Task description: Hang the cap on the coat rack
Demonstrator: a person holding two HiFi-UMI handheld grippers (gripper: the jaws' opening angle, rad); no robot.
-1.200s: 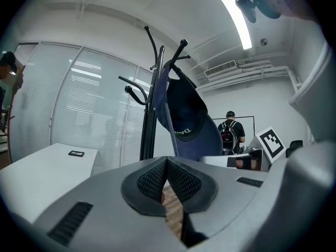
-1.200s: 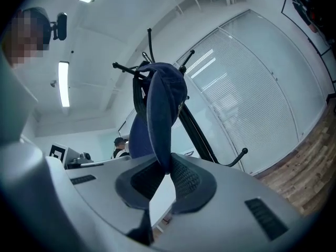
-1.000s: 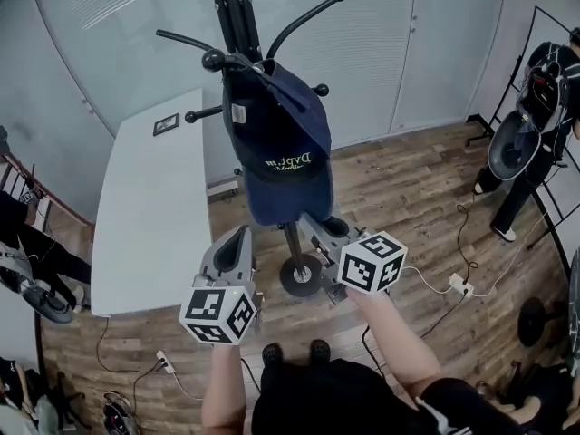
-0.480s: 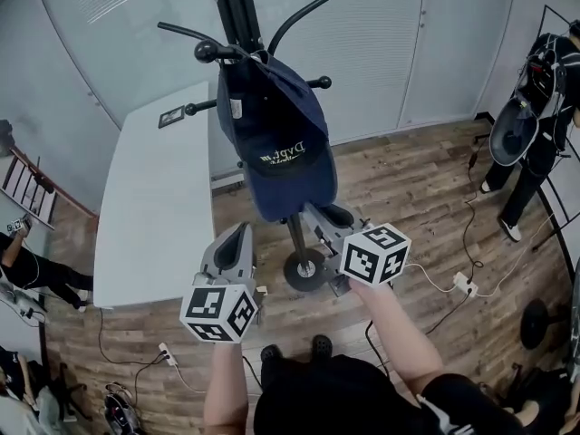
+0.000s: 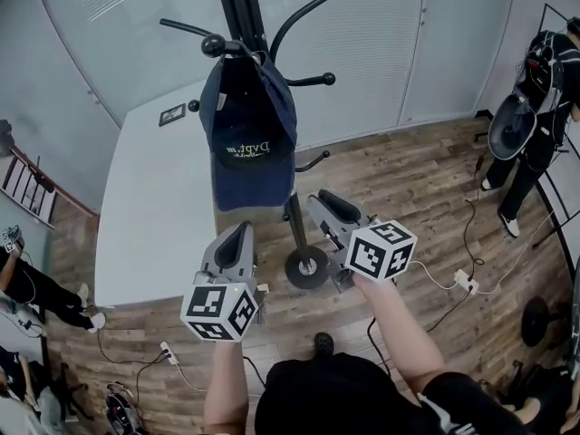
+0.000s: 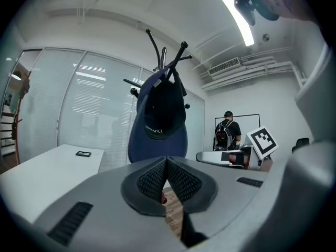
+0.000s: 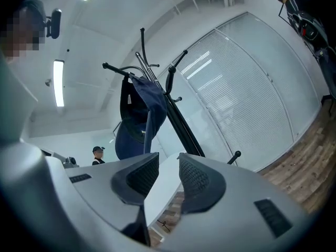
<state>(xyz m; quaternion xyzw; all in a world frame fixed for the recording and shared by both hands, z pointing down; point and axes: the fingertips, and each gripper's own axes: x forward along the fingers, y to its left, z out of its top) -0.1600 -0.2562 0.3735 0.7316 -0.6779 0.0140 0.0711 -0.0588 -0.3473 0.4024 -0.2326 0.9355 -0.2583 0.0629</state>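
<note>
A navy cap (image 5: 246, 134) with yellow lettering hangs by its back from a knobbed hook of the black coat rack (image 5: 237, 7), brim pointing down. Neither gripper touches it. My left gripper (image 5: 237, 234) sits low and just left of the rack's pole, below the brim, its jaws pressed together on nothing. My right gripper (image 5: 324, 202) stands right of the pole with its jaws apart and empty. In the left gripper view the cap (image 6: 160, 122) hangs above the gripper (image 6: 166, 164). The right gripper view shows the cap (image 7: 137, 114) up left of the gripper (image 7: 168, 164).
A white table (image 5: 149, 198) stands left of the rack, with a small dark object at its far end. The rack's round base (image 5: 306, 267) rests on the wood floor. Cables and a power strip (image 5: 458, 284) lie at right. A person (image 5: 535, 89) stands far right.
The cap has swung left and now hangs free on the hook, clear of my right gripper. The right gripper has come away from its brim. The left gripper has barely moved.
</note>
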